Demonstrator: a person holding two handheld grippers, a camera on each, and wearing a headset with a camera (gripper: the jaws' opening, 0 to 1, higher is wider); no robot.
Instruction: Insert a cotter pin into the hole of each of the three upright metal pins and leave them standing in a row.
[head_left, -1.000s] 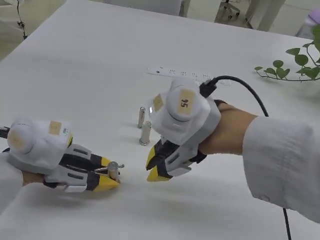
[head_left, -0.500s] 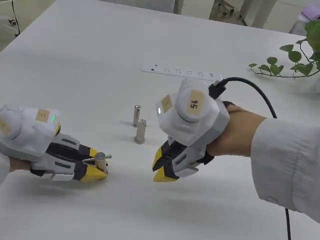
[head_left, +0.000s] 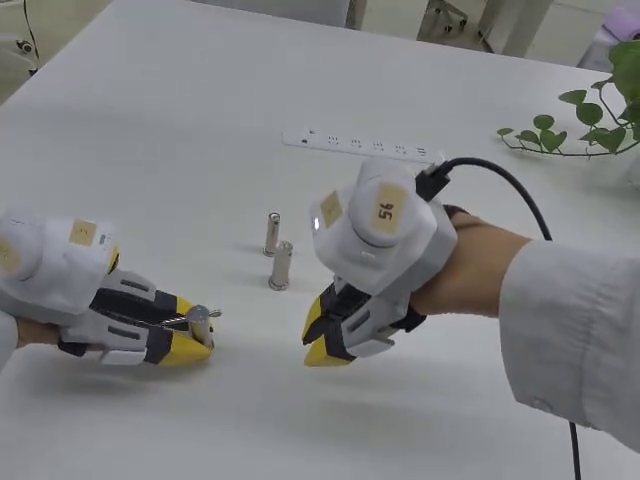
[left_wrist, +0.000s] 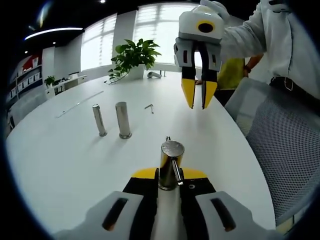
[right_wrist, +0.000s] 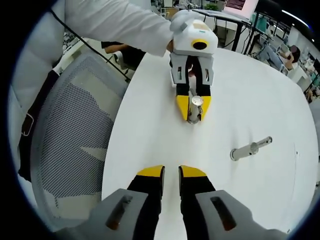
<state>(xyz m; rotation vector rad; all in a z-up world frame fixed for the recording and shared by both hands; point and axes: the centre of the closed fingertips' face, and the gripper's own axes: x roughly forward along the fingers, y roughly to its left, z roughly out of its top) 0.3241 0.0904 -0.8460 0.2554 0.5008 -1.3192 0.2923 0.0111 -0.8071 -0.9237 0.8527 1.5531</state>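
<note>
Since a second ago your two grippers have drawn further apart; between them now lies a stretch of bare table (head_left: 150, 120).

Left side: your left gripper (head_left: 195, 340) is clamped on a metal pin (left_wrist: 171, 157), held upright near the table top. Whether its base touches the surface cannot be told. A cotter pin (left_wrist: 176, 170) appears to pass through the hole under its head, with a leg showing on each side. Judged fitted.

Centre: two further metal pins stand upright, the near pin (head_left: 281, 265) and the far pin (head_left: 273, 232), just beside each other and well apart from the held one. No cotter pin shows through either; the holes are too small to check. A loose cotter pin (left_wrist: 149, 106) lies on the table to the right of them.

Right side: your right gripper (head_left: 318, 340) has its jaws drawn narrow, with a slim gap and nothing seen between them.

Assessment: about one third done. Outstanding: pin the two standing pieces and set the held one into the row.
</note>
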